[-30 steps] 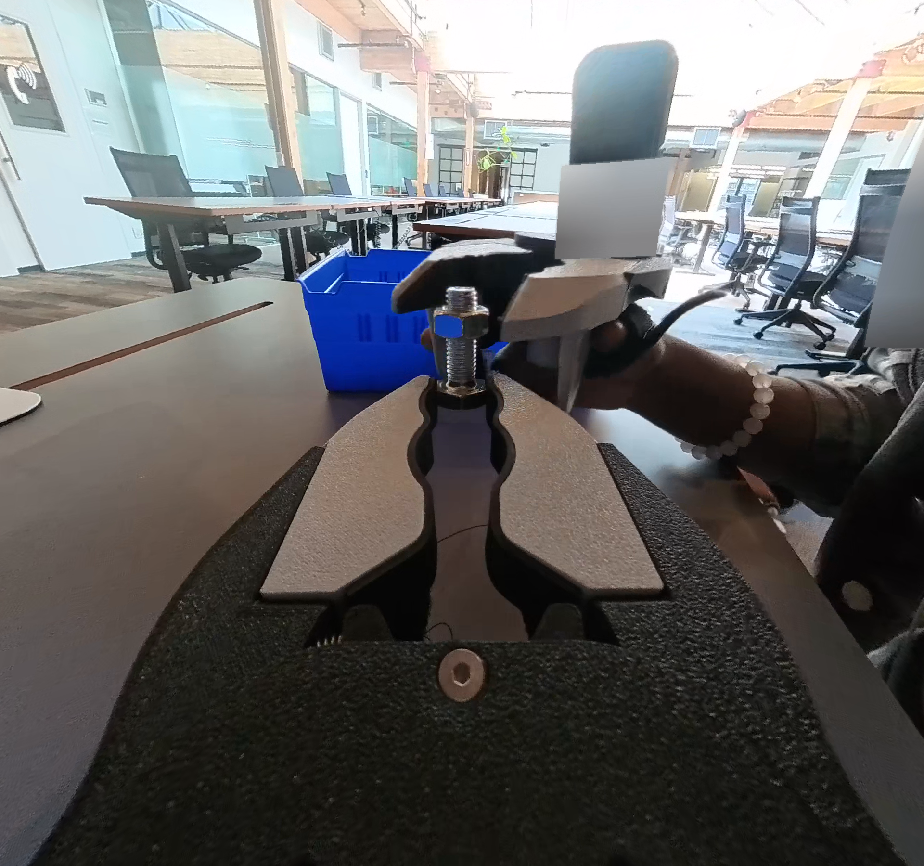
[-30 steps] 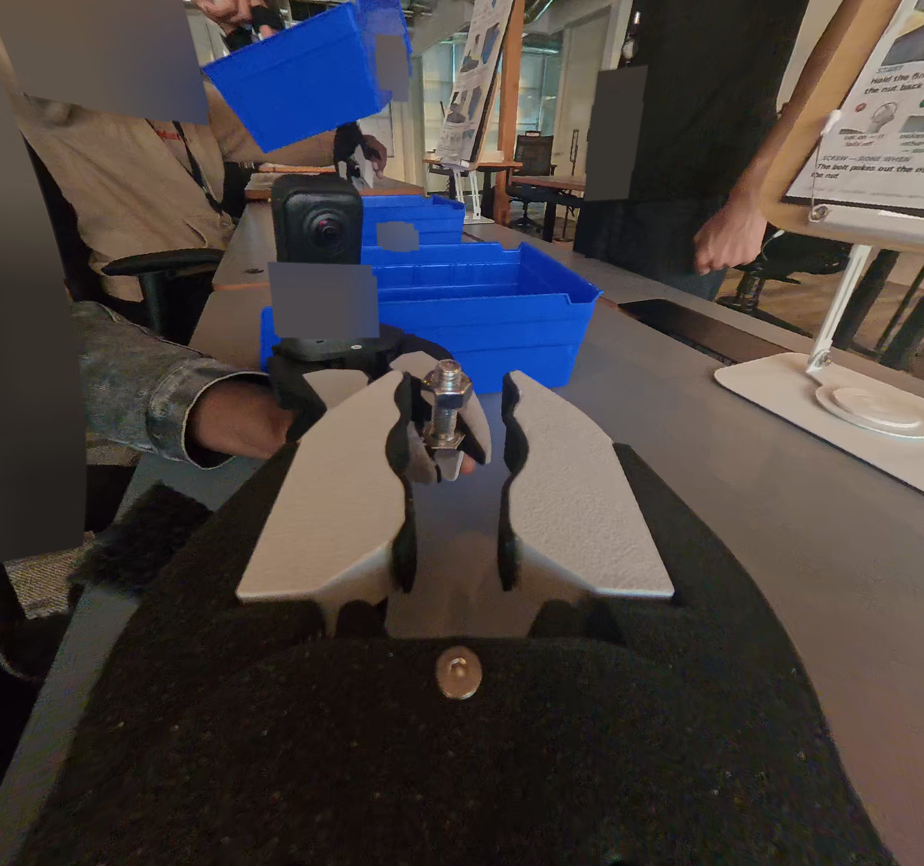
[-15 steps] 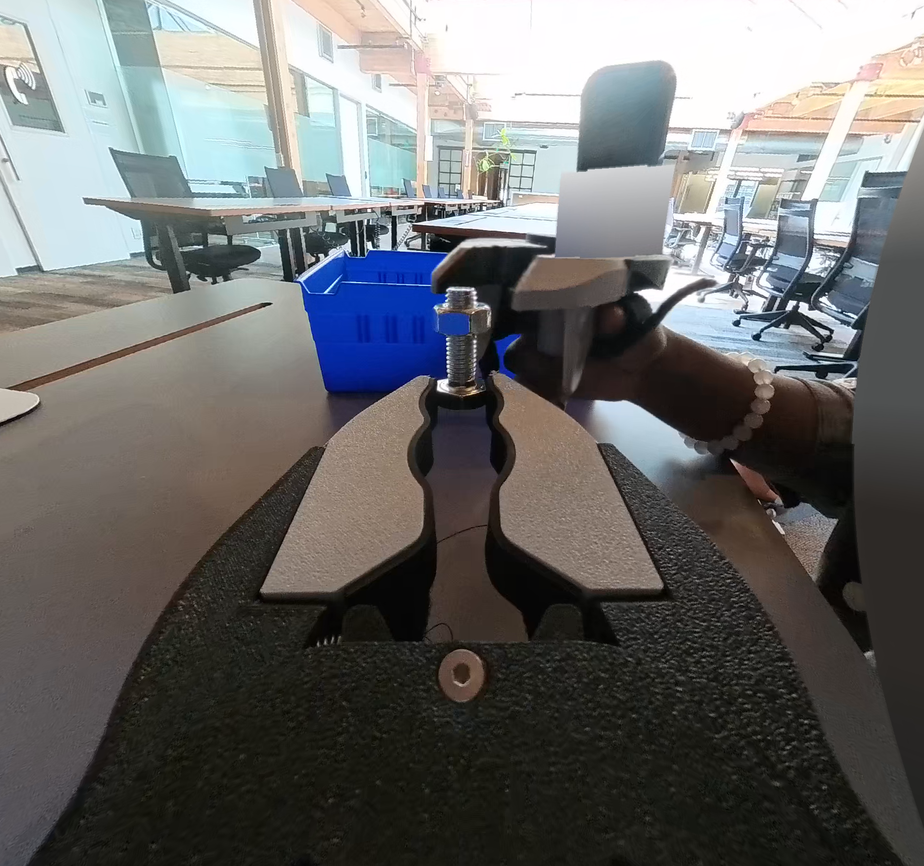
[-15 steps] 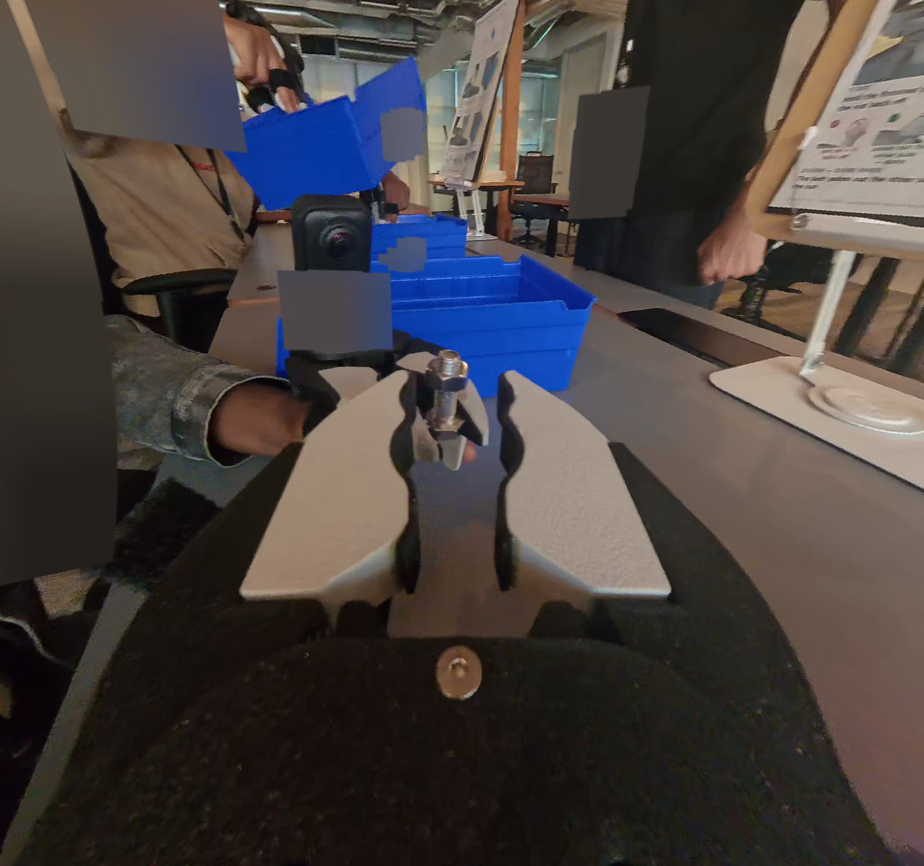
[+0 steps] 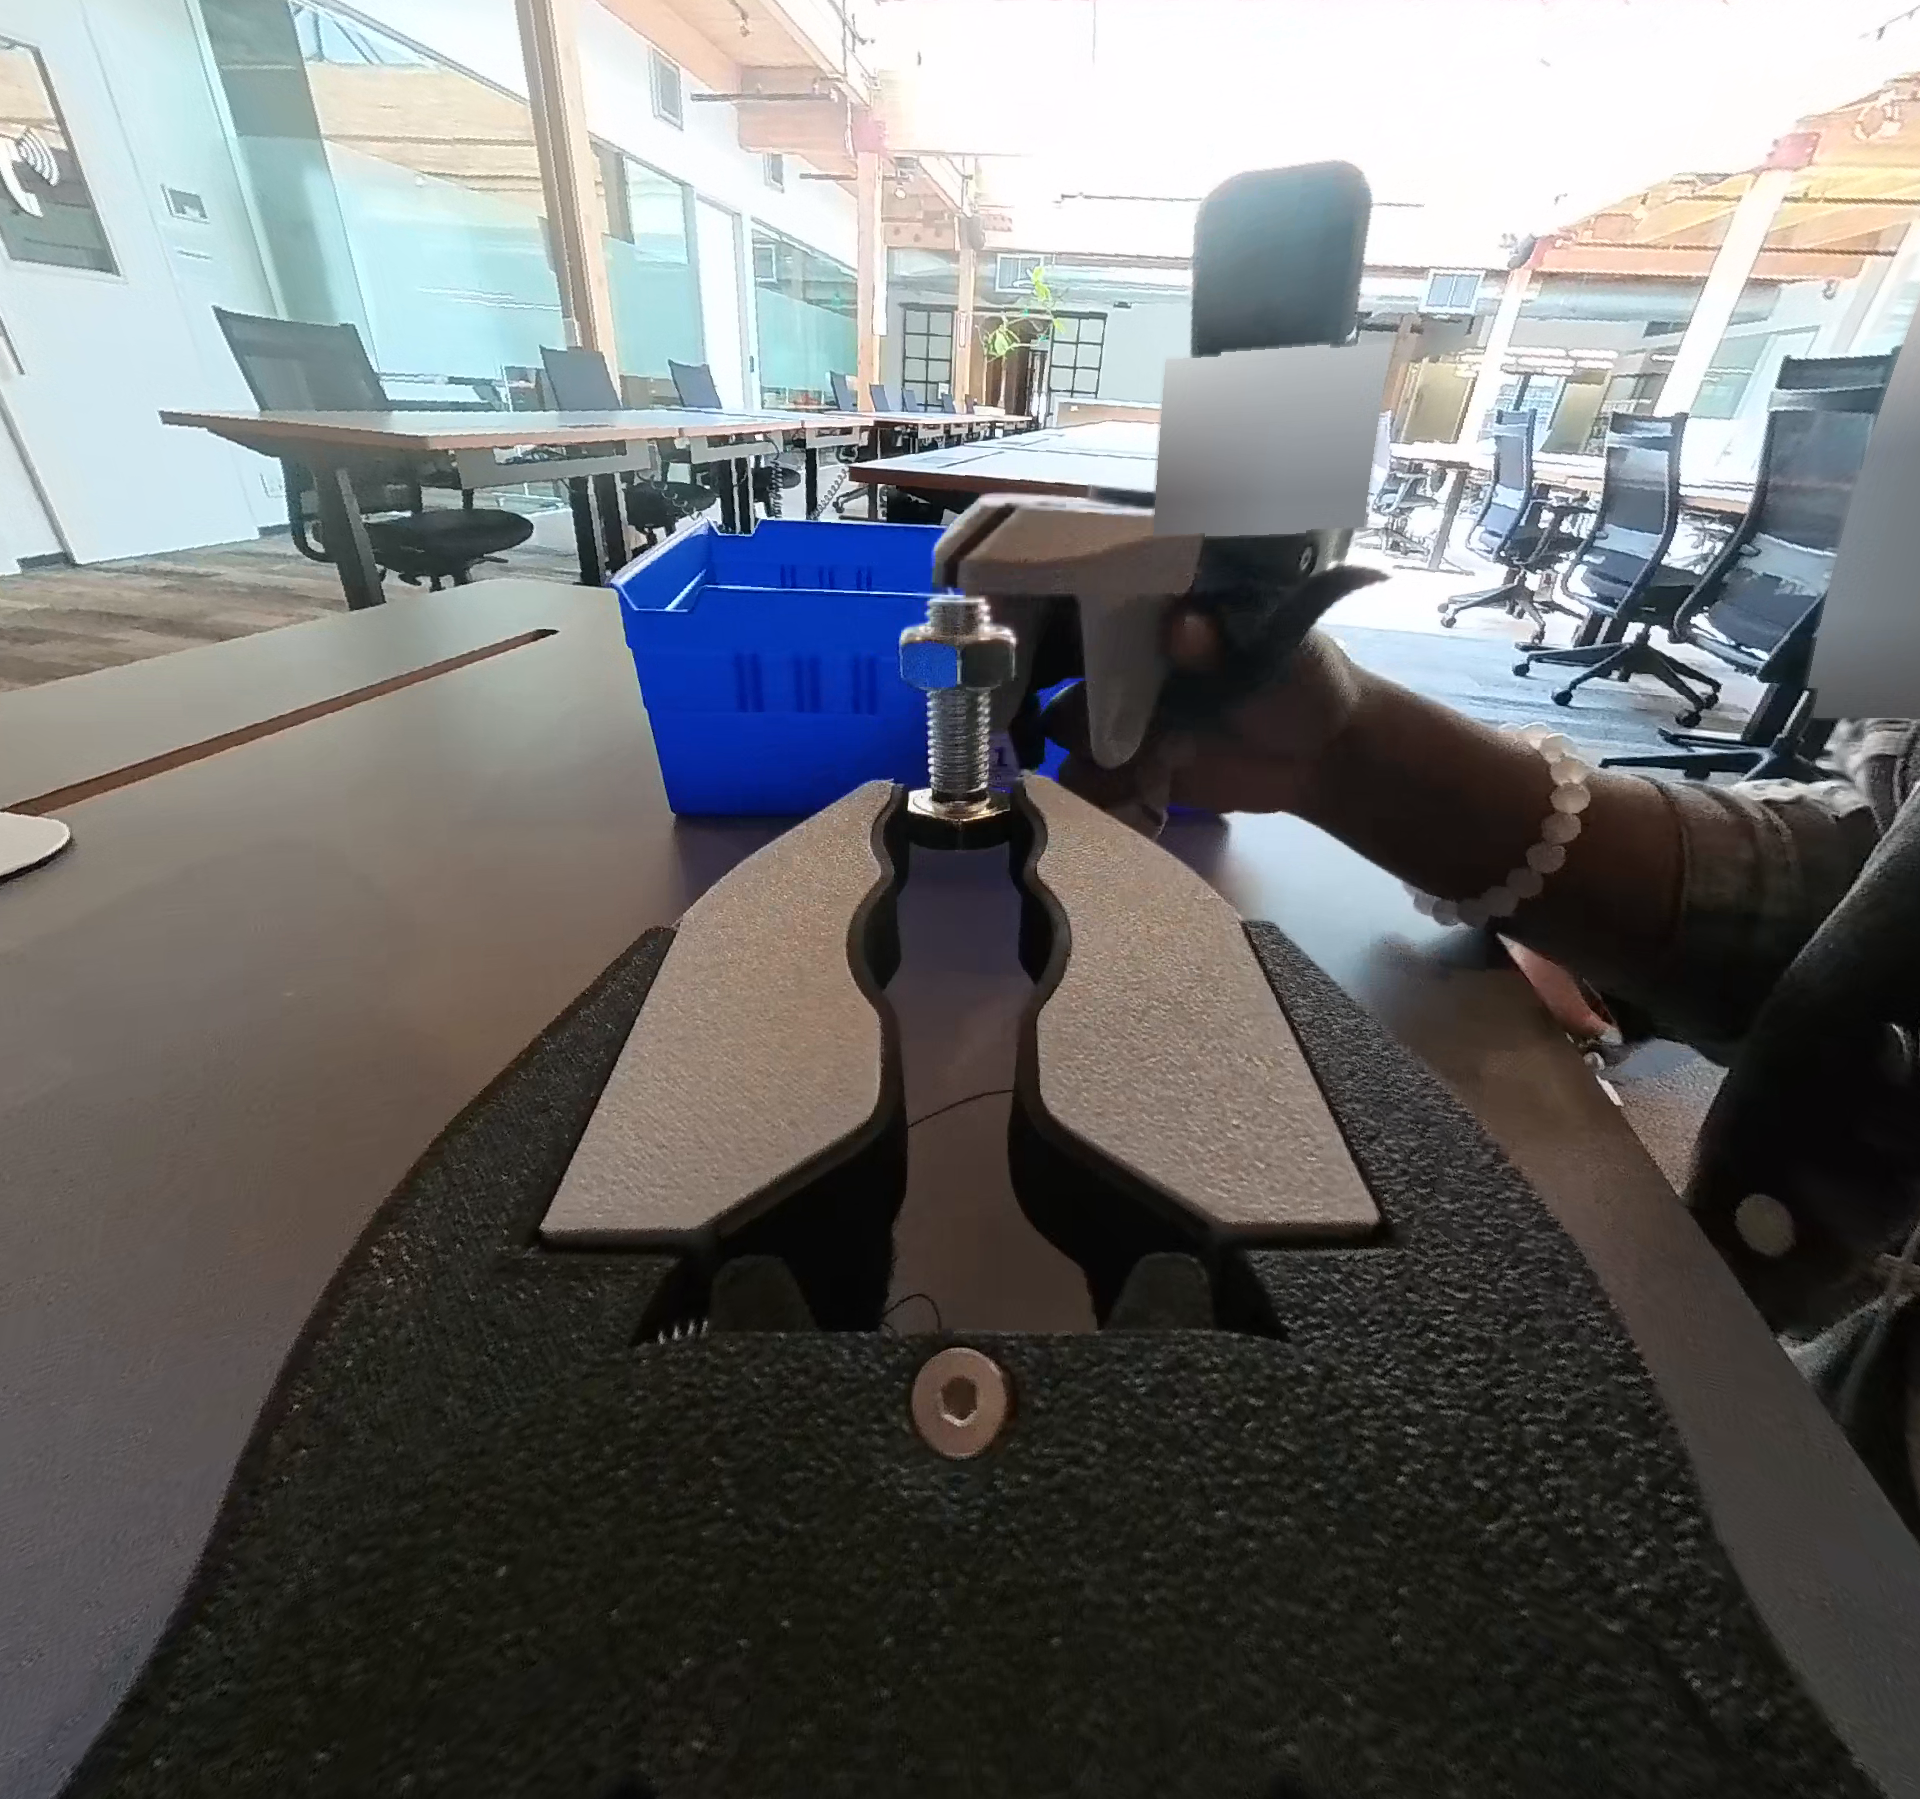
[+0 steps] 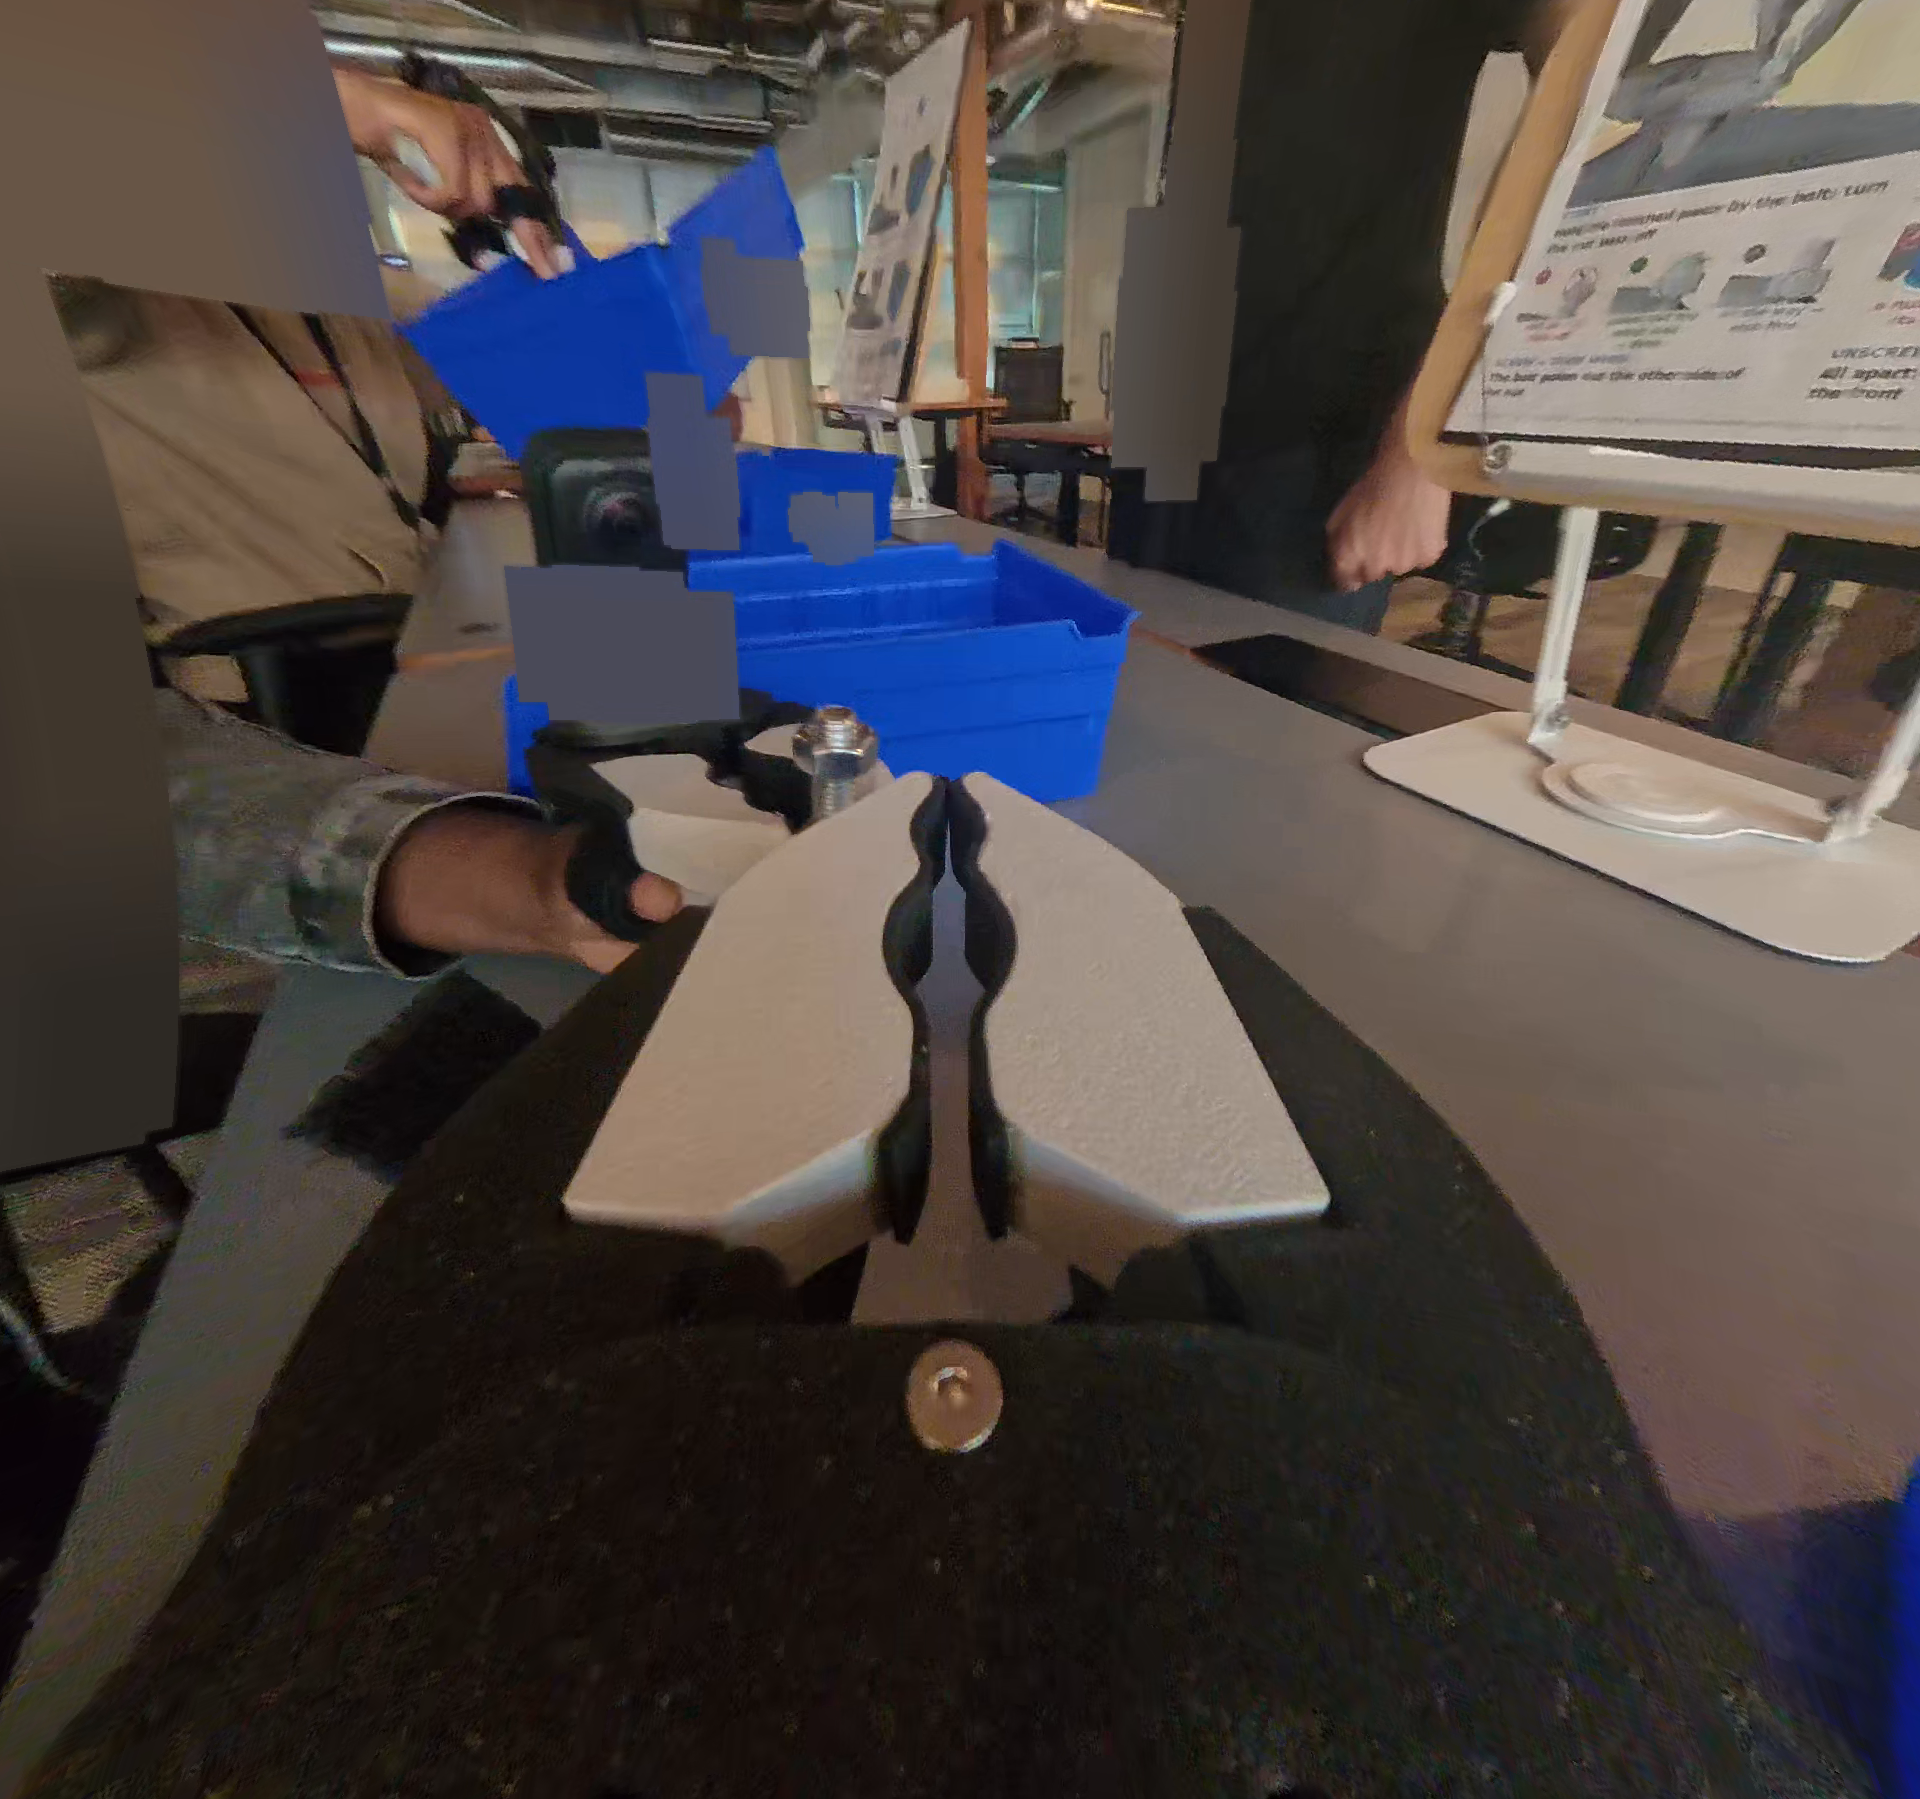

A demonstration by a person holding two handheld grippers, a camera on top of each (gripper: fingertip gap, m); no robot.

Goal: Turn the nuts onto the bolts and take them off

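Note:
A steel bolt [image 5: 954,747] stands upright on the dark table [image 5: 312,866], with a hex nut [image 5: 956,660] threaded near its top. My left gripper [image 5: 956,802] is shut on the bolt's head at table level. My right gripper [image 5: 977,554] hovers just right of the bolt top, clear of the nut. In the right wrist view my right gripper [image 6: 948,793] is shut and empty. There the nut [image 6: 834,750] shows just left of its tips, above my left gripper [image 6: 769,783].
A blue bin [image 5: 769,689] stands behind the bolt; it also shows in the right wrist view [image 6: 935,669]. A seated person tips another blue bin [image 6: 623,336]. An instruction board on a white stand [image 6: 1662,845] is at right. A person in black [image 6: 1351,295] stands behind. Some 5 centimetres of space lies between my two pairs of fingers.
My right gripper was open around the nut; it has pulled back off it to the side and shut empty. My left gripper still holds the bolt in place.

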